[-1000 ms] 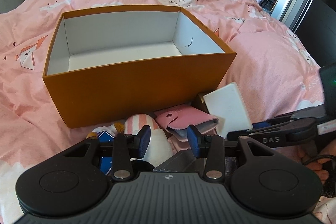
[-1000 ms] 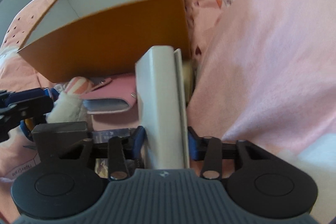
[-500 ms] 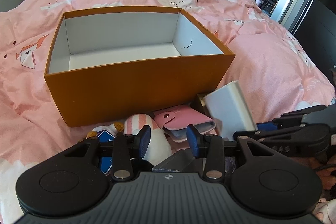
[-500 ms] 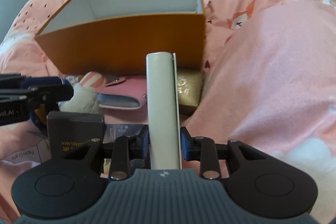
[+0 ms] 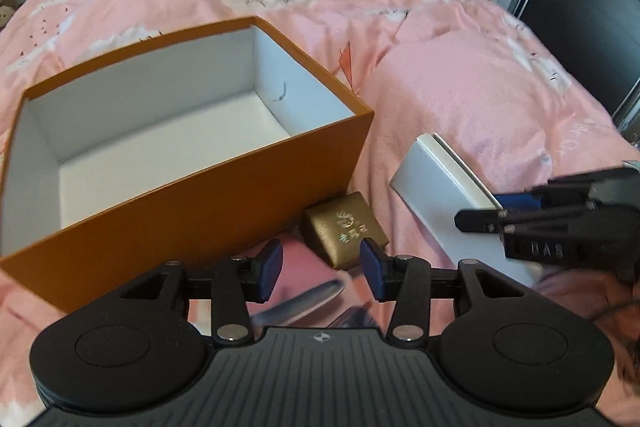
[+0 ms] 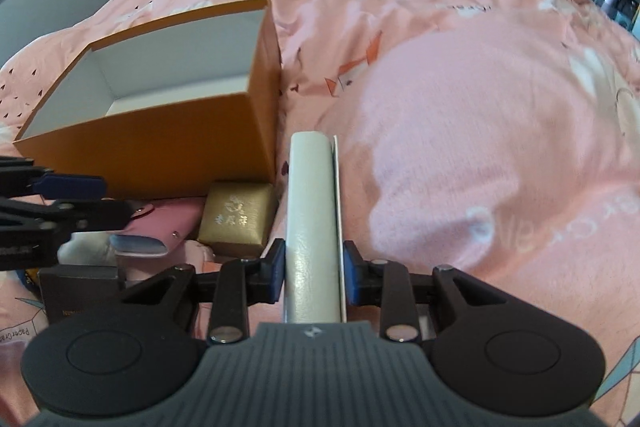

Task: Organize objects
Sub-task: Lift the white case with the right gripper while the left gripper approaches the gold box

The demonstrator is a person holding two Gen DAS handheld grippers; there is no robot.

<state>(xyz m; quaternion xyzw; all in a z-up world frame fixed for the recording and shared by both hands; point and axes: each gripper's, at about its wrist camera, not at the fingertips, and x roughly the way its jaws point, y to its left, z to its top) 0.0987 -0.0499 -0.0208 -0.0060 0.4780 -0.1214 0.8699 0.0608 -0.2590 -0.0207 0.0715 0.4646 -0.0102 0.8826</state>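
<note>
Right gripper [image 6: 314, 273] is clamping a flat pale grey leather-look case [image 6: 310, 211], jaws narrowed on its two faces, case sticking forward and clear of the pink printed duvet [image 6: 480, 147]. Left gripper [image 5: 320, 267] is hanging half open, its jaws having just been widening, nothing between them. Ahead-left of both: open orange cardboard box [image 5: 192, 195], white inside. Small gold gift box [image 5: 344, 227] is lying just beyond the left fingertips.

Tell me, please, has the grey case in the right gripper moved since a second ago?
Yes. The grey case has risen clear of the gold box, held by the right gripper.
</note>
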